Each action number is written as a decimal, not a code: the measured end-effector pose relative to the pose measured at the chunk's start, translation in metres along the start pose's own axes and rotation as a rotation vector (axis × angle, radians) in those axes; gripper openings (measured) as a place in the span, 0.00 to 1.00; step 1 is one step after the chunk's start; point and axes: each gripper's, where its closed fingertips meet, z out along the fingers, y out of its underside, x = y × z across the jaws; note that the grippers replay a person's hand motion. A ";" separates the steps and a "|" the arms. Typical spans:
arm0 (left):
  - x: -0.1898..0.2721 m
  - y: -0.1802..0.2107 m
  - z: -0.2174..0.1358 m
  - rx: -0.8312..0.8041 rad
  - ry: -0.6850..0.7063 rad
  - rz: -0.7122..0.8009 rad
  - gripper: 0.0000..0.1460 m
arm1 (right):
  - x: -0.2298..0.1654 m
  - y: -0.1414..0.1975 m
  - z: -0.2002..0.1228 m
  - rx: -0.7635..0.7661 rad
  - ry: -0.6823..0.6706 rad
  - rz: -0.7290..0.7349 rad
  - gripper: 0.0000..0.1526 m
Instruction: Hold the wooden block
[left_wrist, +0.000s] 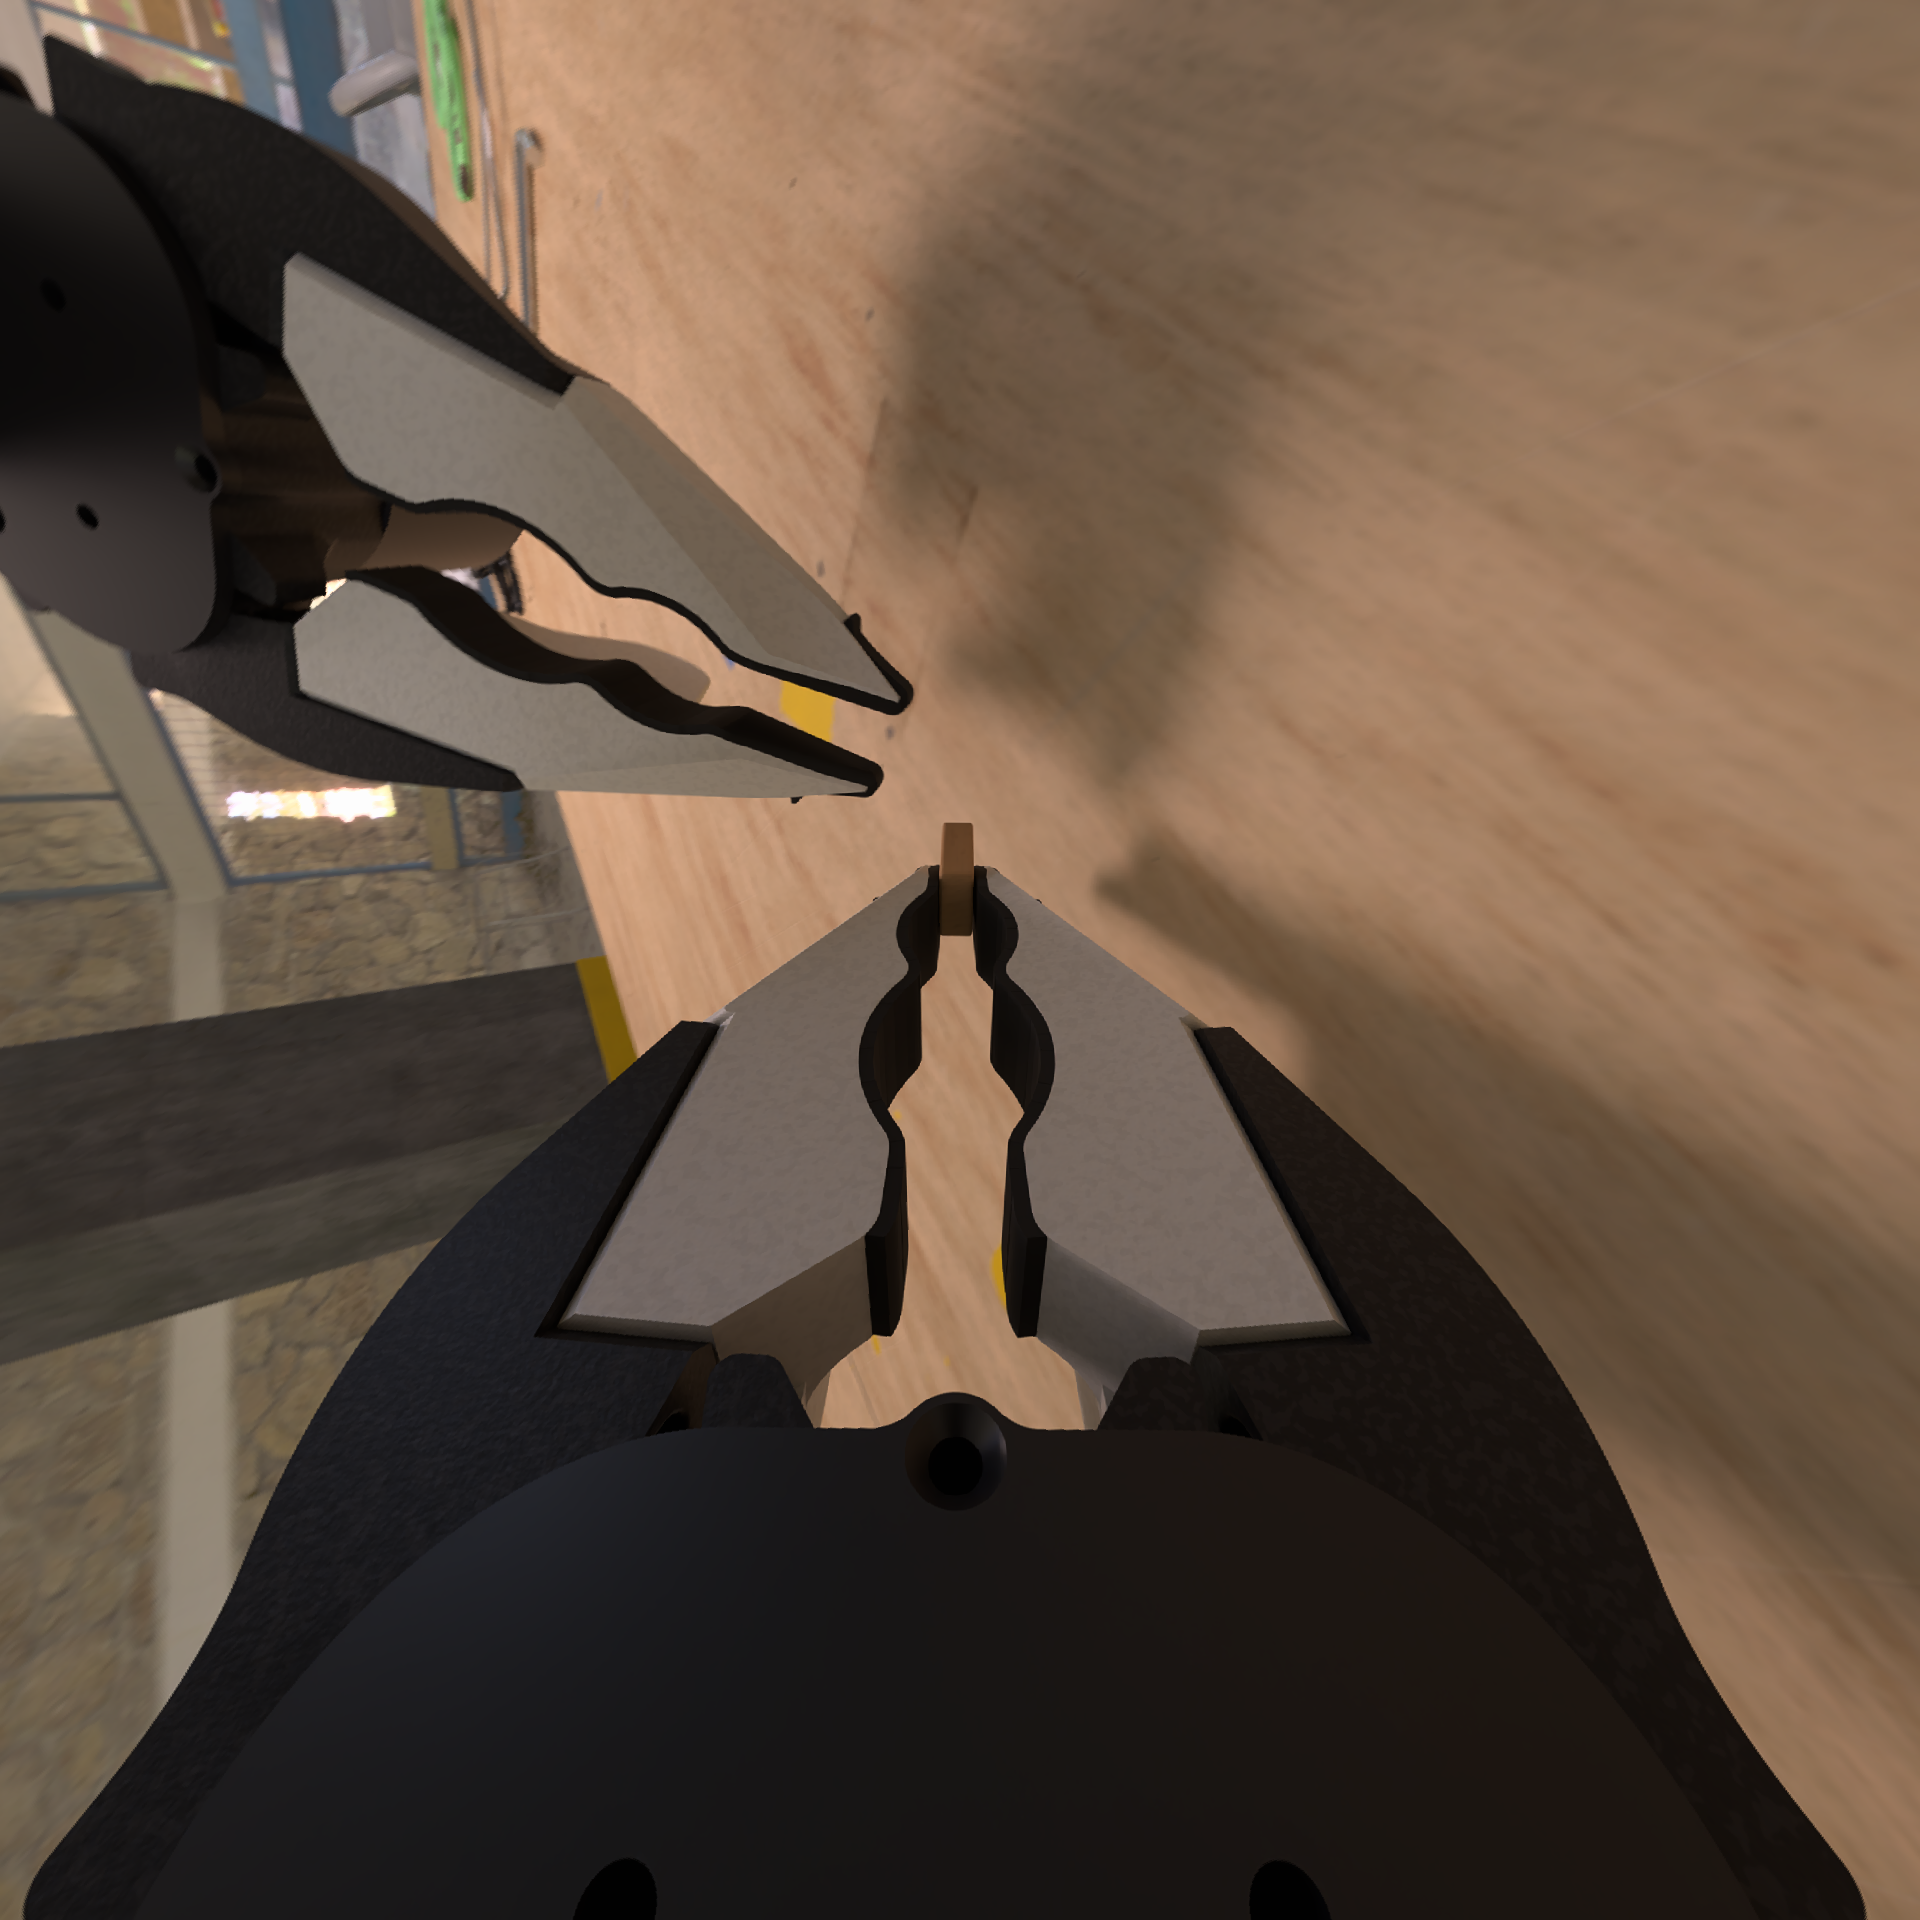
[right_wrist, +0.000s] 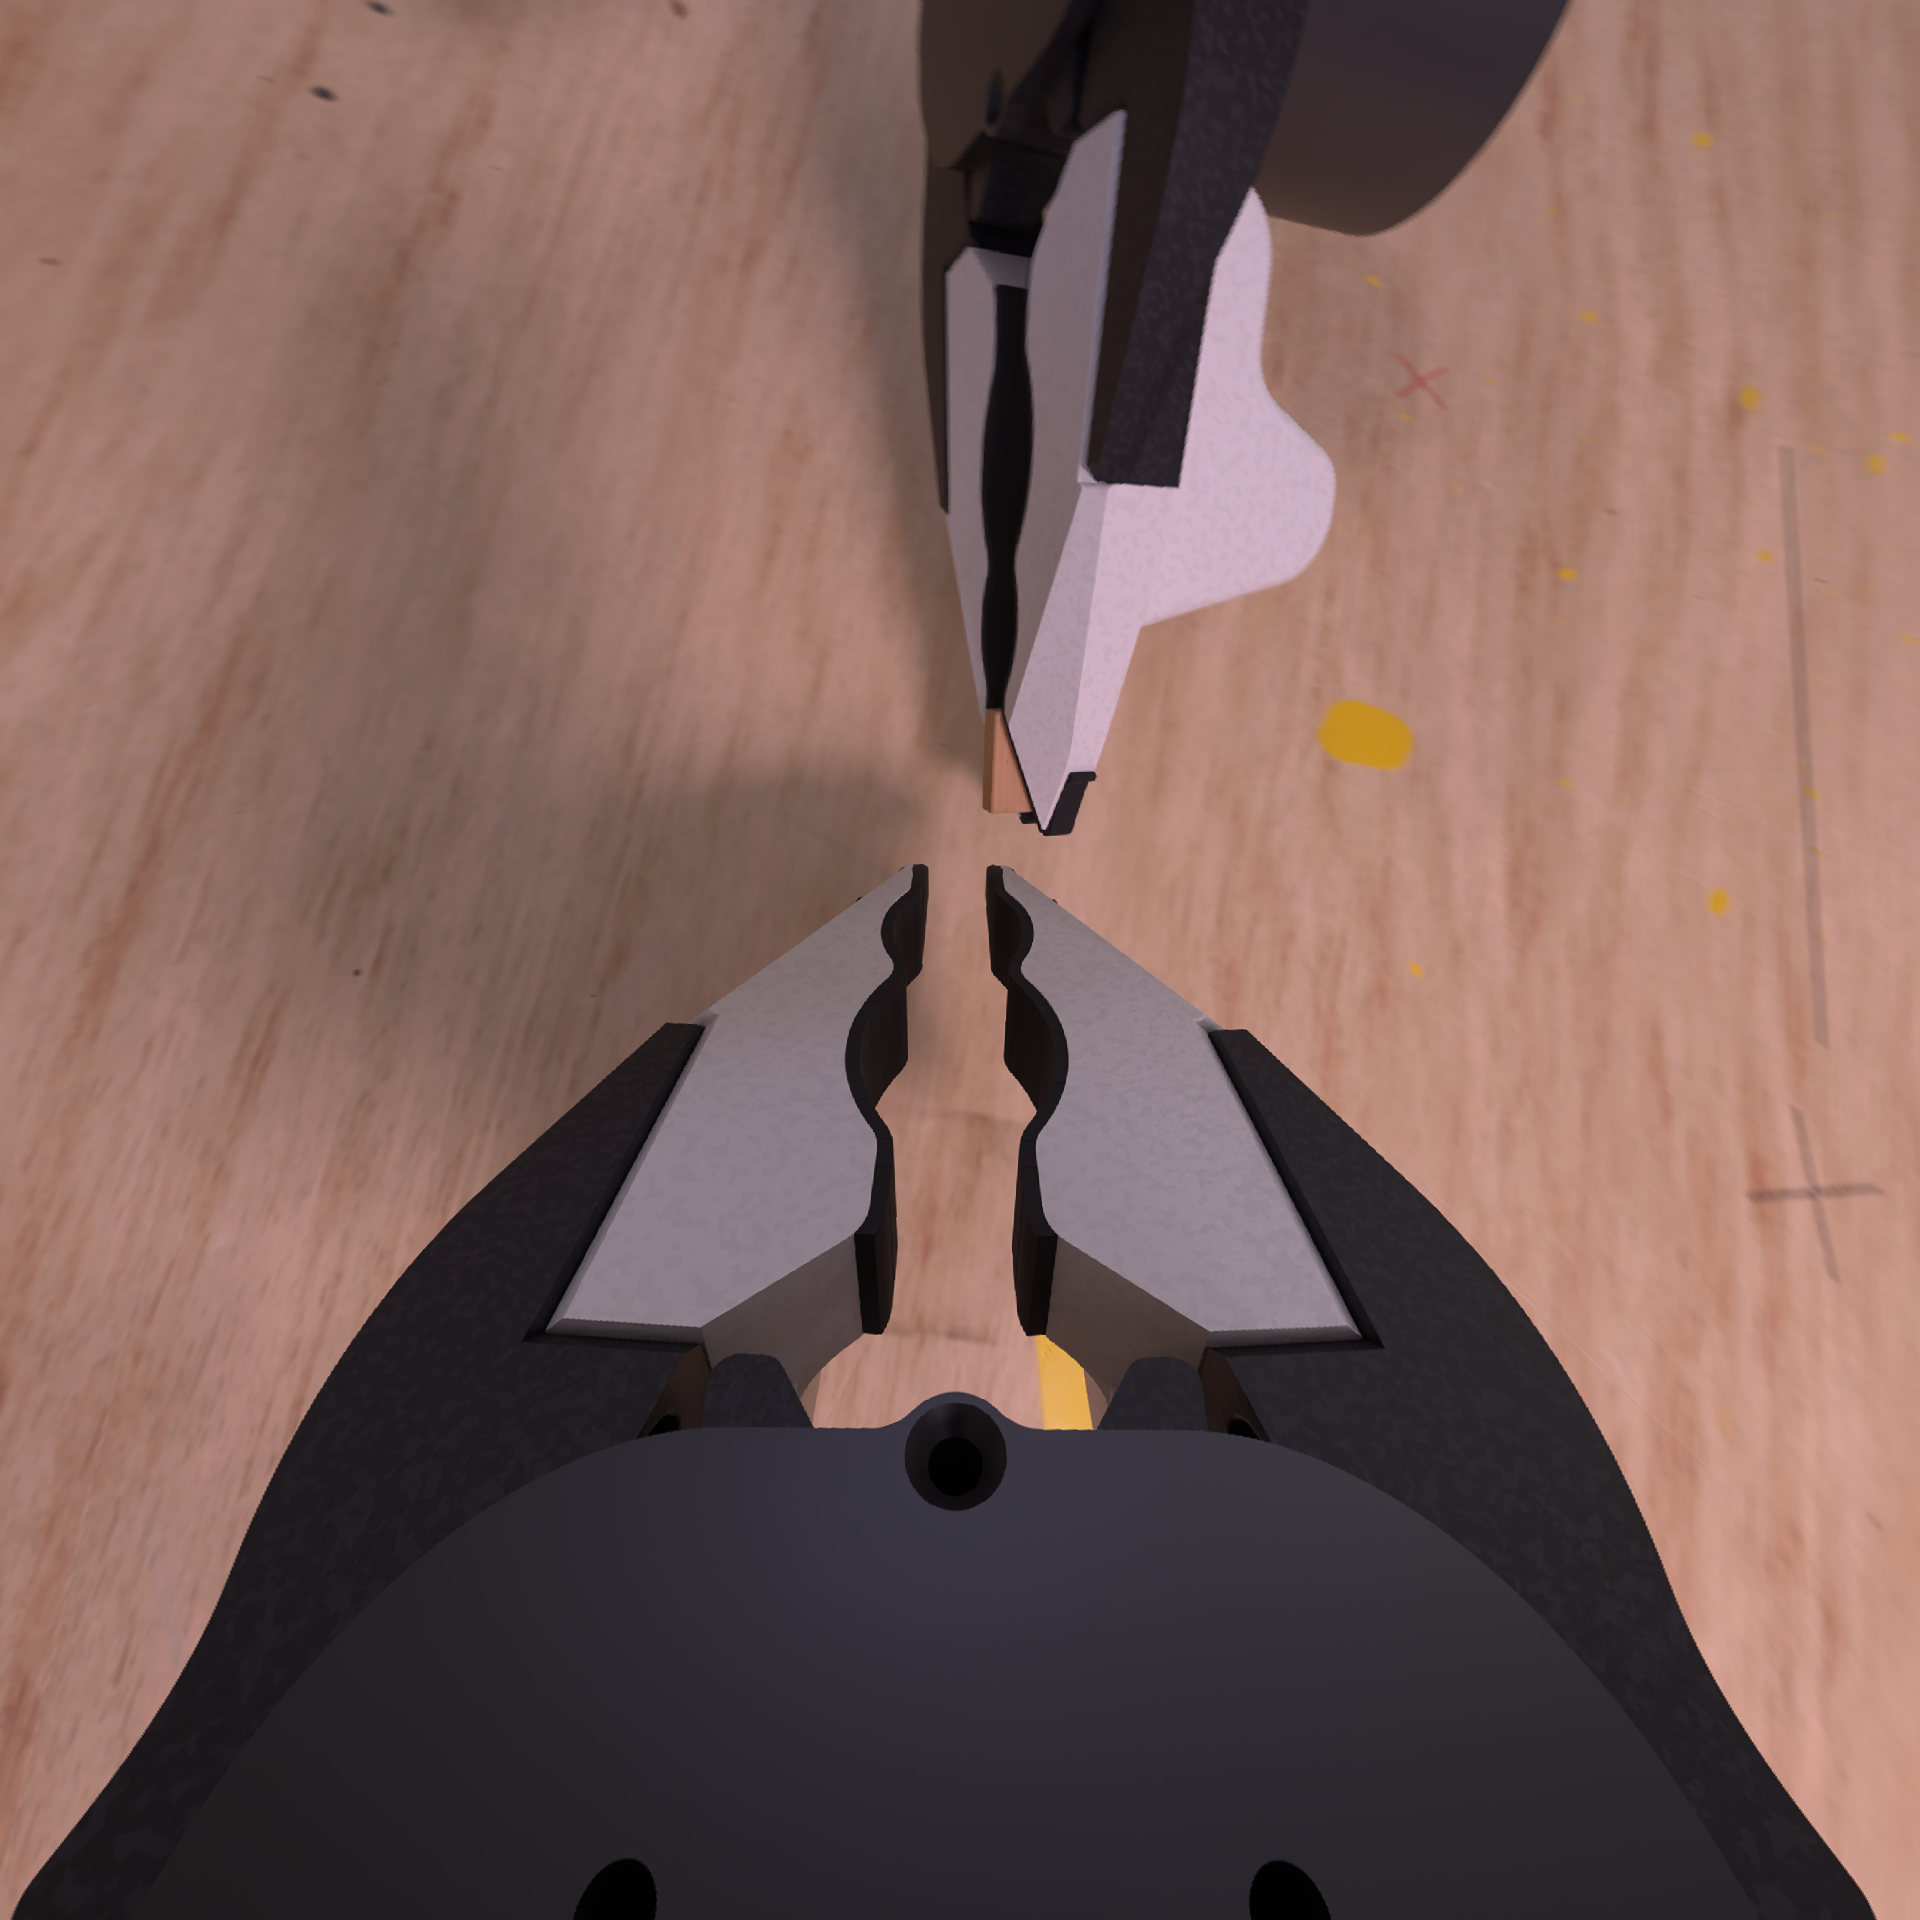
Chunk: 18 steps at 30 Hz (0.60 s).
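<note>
The wooden block (left_wrist: 956, 854) is a small, thin tan piece. My left gripper (left_wrist: 956, 885) is shut on it at the very fingertips, and the block's end sticks out past them. In the right wrist view the left gripper (right_wrist: 1023, 802) comes in from the top, and the block (right_wrist: 1003, 771) shows at its tip above the tabletop. My right gripper (right_wrist: 956, 875) has a narrow gap between its fingers and holds nothing. Its tips are just short of the block. It also shows in the left wrist view (left_wrist: 891, 740) at upper left, pointing toward the block.
A wooden tabletop (right_wrist: 416, 520) lies under both grippers, with a yellow paint spot (right_wrist: 1364, 736) and pencil marks. In the left wrist view the table's edge (left_wrist: 597, 987) runs along the left, with the floor beyond. A green item (left_wrist: 449, 104) and a metal hook (left_wrist: 528, 208) lie far off.
</note>
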 end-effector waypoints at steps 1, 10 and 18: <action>0.005 -0.002 0.000 0.011 0.018 -0.005 0.03 | -0.005 0.000 0.002 0.013 -0.038 -0.004 0.07; 0.022 -0.007 -0.007 0.036 0.057 0.001 0.03 | -0.014 0.007 0.015 -0.025 -0.180 -0.054 0.09; 0.026 -0.011 -0.013 0.038 0.059 0.036 0.03 | -0.011 0.006 0.015 -0.070 -0.327 -0.087 0.06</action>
